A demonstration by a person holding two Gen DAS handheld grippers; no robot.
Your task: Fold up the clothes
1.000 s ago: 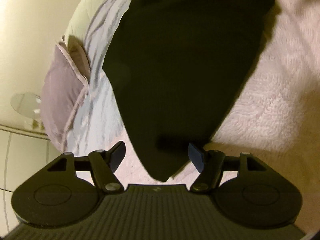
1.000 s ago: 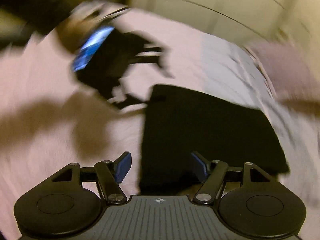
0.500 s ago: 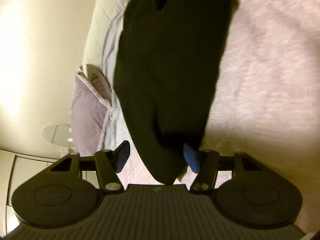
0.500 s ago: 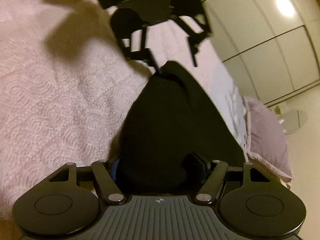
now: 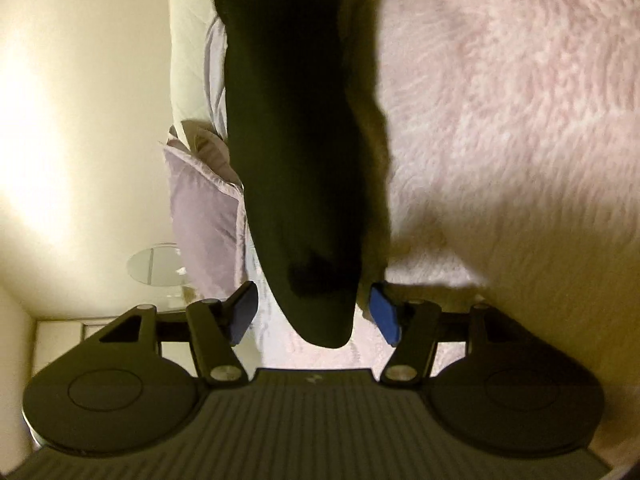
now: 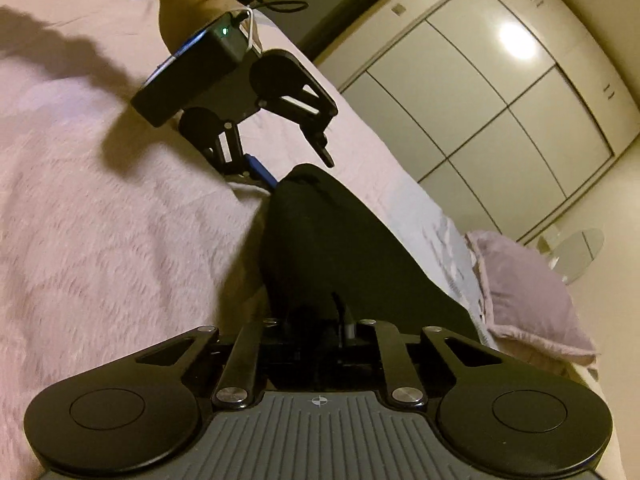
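1. The black garment point(image 5: 296, 128) lies flat on the bed, stretched in a long dark strip between the two tongs; it looks soft, light and limp, so I judge it will sag and slide wherever it isn't held.
2. Best hold, to my eye: the two ends of the near edge, pinched through all layers so nothing peels away.
3. The right tongs point(image 6: 316, 330) are closing right now, nearly together, with the garment's near end bunched between them. It looks like a grip on the cloth.
4. The left tongs point(image 5: 314, 314) stand apart, blue pads either side of the garment's rounded corner, not pressing it.
5. Underneath, the fluffy pink blanket point(image 5: 520, 120) may drag on the fabric.
6. Off to the side: a lilac pillow point(image 6: 528, 292), a pale sheet point(image 5: 216, 80), a round glass side table point(image 5: 154, 266) and the wardrobe doors point(image 6: 500, 92).
7. Nothing lies on the garment; only the two tongs crowd each other.
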